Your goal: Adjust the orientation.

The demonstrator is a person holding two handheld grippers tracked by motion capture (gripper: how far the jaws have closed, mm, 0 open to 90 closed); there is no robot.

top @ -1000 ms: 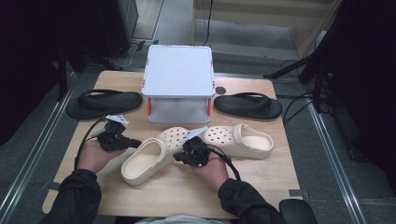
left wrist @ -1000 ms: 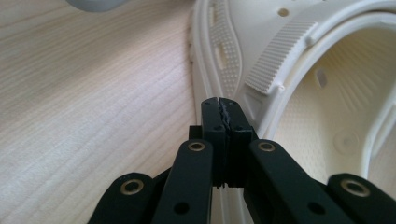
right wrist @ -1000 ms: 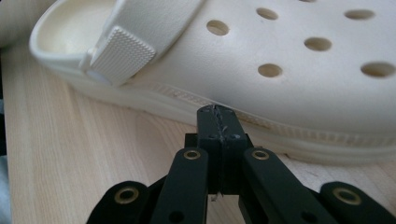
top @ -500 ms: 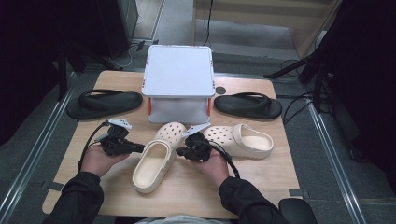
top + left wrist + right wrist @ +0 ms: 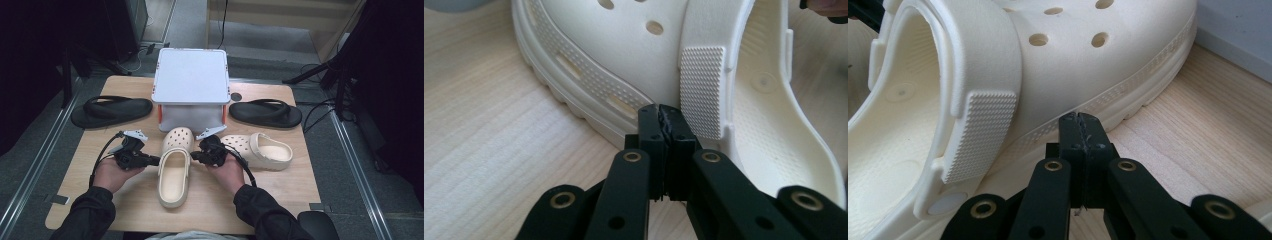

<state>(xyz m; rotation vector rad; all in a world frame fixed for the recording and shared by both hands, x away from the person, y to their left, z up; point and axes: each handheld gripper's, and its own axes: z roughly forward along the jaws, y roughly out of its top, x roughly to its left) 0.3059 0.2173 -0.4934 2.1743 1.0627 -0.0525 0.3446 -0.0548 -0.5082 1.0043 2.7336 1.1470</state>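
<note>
I have the cream clog [image 5: 175, 170] lying toe-first toward the white bin [image 5: 191, 90], flanked by my left gripper [image 5: 152, 161] and right gripper [image 5: 195, 156], both clenched empty against its sides.

clog [image 5: 724, 65]: toe cut by top edge in left gripper view, heel cut at left in right gripper view | second clog [image 5: 260, 150]: toe hidden behind right hand [image 5: 227, 170] | box [image 5: 191, 90]: inside hidden by lid
</note>
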